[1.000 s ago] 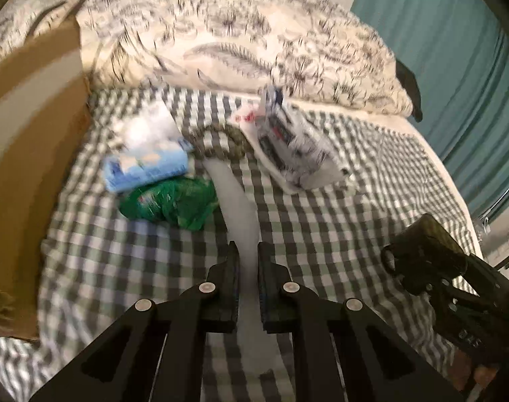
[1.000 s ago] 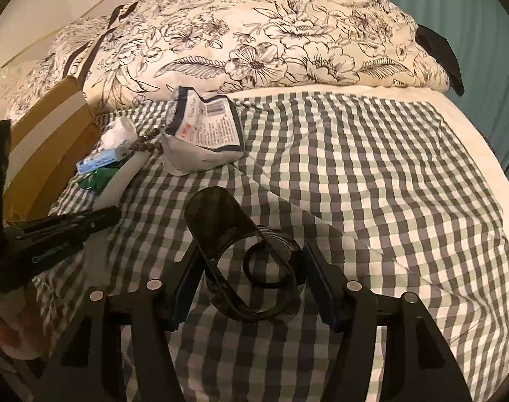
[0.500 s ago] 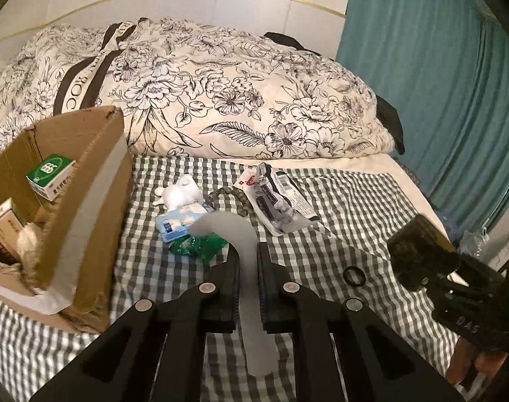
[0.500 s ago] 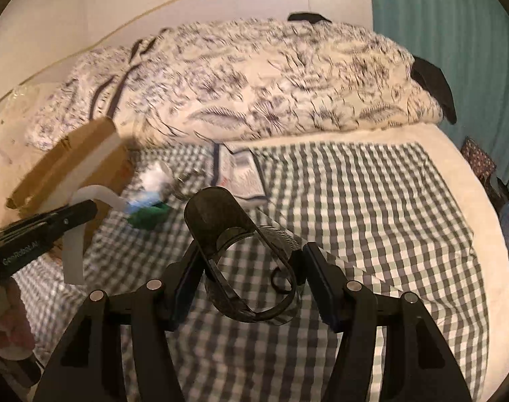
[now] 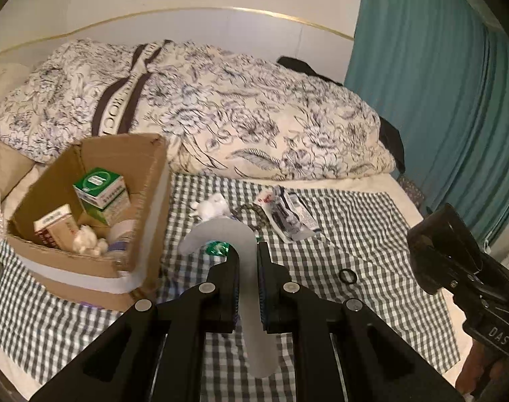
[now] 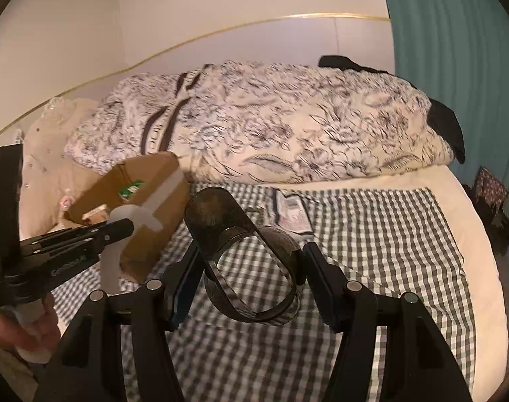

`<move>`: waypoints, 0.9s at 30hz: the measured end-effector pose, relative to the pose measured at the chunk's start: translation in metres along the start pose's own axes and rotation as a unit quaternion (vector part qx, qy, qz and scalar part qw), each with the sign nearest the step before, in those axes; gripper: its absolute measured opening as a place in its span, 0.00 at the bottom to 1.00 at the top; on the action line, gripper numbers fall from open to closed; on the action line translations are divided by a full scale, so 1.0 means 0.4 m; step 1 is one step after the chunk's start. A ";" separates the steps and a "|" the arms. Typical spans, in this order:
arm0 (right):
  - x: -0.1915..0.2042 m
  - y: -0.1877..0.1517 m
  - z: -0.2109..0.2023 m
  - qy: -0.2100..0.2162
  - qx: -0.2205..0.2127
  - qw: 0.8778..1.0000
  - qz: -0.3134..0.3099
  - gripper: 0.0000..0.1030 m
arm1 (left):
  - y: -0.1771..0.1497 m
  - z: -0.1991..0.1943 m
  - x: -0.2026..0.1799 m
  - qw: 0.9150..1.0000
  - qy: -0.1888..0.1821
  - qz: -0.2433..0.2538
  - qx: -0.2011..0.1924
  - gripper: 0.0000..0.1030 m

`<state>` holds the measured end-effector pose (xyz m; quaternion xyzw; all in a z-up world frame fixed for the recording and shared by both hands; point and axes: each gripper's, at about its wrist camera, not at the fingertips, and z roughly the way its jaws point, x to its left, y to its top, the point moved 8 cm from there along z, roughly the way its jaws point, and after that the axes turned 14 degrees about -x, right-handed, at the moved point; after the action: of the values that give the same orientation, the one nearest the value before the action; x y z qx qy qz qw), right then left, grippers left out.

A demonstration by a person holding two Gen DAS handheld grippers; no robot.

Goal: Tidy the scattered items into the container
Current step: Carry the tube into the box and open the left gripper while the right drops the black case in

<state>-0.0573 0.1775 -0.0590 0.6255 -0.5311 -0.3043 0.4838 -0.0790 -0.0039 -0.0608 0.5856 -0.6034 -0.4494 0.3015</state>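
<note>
Left wrist view: the left tongs (image 5: 247, 261) pinch a pale curved shoehorn (image 5: 244, 234), held above the bed just right of the cardboard box (image 5: 87, 268). Its long free end could swing and snag the box's near wall, or slip out. The right tongs (image 6: 247, 261) clamp a dark translucent cup (image 6: 251, 268), farther right of the box. The box holds a green carton (image 5: 102, 194), a red-and-white pack (image 5: 55, 224) and cotton wads (image 5: 88, 243).

A floral duvet (image 5: 221, 117) lies beside what looks like a teal curtain (image 5: 439, 100).
</note>
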 end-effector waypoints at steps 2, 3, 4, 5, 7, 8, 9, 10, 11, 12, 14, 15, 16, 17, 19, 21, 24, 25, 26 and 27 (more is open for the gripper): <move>0.025 0.017 -0.020 0.003 -0.003 1.000 -0.005 0.58 | 0.013 -0.024 0.024 1.000 0.002 -0.008 -0.008 0.09; 0.042 0.027 -0.029 0.005 -0.005 1.000 -0.009 0.58 | 0.021 -0.037 0.041 1.000 0.003 -0.013 -0.011 0.09; 0.058 0.037 -0.038 0.006 -0.007 1.000 -0.013 0.58 | 0.028 -0.046 0.055 1.000 0.006 -0.017 -0.013 0.09; 0.074 0.046 -0.046 0.006 -0.007 1.000 -0.018 0.58 | 0.035 -0.056 0.073 1.000 0.009 -0.019 -0.015 0.09; 0.117 0.068 -0.060 0.009 -0.007 1.000 -0.028 0.58 | 0.053 -0.074 0.106 1.000 0.006 -0.020 -0.015 0.09; 0.139 0.078 -0.065 0.009 -0.007 0.999 -0.032 0.58 | 0.061 -0.082 0.123 1.000 0.006 -0.016 -0.014 0.09; 0.163 0.090 -0.070 0.008 -0.007 0.999 -0.035 0.58 | 0.069 -0.093 0.145 1.000 0.009 -0.012 -0.015 0.09; 0.185 0.101 -0.076 0.007 -0.011 0.999 -0.036 0.58 | 0.076 -0.102 0.160 1.000 0.008 -0.007 -0.016 0.09; 0.218 0.114 -0.082 0.008 -0.012 0.999 -0.038 0.58 | 0.084 -0.114 0.180 1.000 0.008 -0.004 -0.018 0.09; 0.242 0.122 -0.087 0.010 -0.015 0.999 -0.039 0.58 | 0.092 -0.127 0.205 1.000 0.008 -0.004 -0.022 0.09; 0.301 0.144 -0.092 0.019 -0.018 0.999 -0.043 0.58 | 0.104 -0.145 0.245 1.000 0.010 -0.004 -0.022 0.09; 0.341 0.158 -0.088 0.026 -0.019 0.998 -0.045 0.58 | 0.107 -0.153 0.269 1.000 0.014 -0.002 -0.018 0.09; 0.366 0.166 -0.084 0.032 -0.019 0.998 -0.046 0.58 | 0.109 -0.158 0.286 1.000 0.016 0.000 -0.016 0.09; 0.393 0.171 -0.075 0.039 -0.018 0.998 -0.047 0.58 | 0.111 -0.164 0.307 1.000 0.018 0.006 -0.012 0.09; 0.442 0.187 -0.049 0.052 -0.022 0.997 -0.045 0.58 | 0.110 -0.170 0.330 0.999 0.026 0.022 -0.005 0.09; 0.485 0.197 -0.012 0.066 -0.024 0.997 -0.035 0.58 | 0.108 -0.171 0.361 0.999 0.041 0.034 0.000 0.09; 0.537 0.195 0.054 0.092 -0.015 0.995 -0.033 0.58 | 0.114 -0.155 0.423 0.998 0.057 0.007 -0.001 0.09; 0.549 0.195 0.073 0.098 -0.013 0.994 -0.036 0.58 | 0.117 -0.146 0.436 0.998 0.061 0.002 -0.002 0.09; 0.566 0.193 0.094 0.107 -0.009 0.993 -0.042 0.58 | 0.121 -0.133 0.448 0.998 0.066 -0.001 -0.003 0.09; 0.584 0.192 0.115 0.118 -0.004 0.992 -0.049 0.58 | 0.125 -0.120 0.456 0.997 0.072 -0.003 -0.006 0.09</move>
<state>-0.0684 -0.0569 0.0272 0.6802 -0.4378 -0.2542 0.5302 -0.0823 -0.1959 -0.0258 0.6159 -0.5760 -0.4109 0.3465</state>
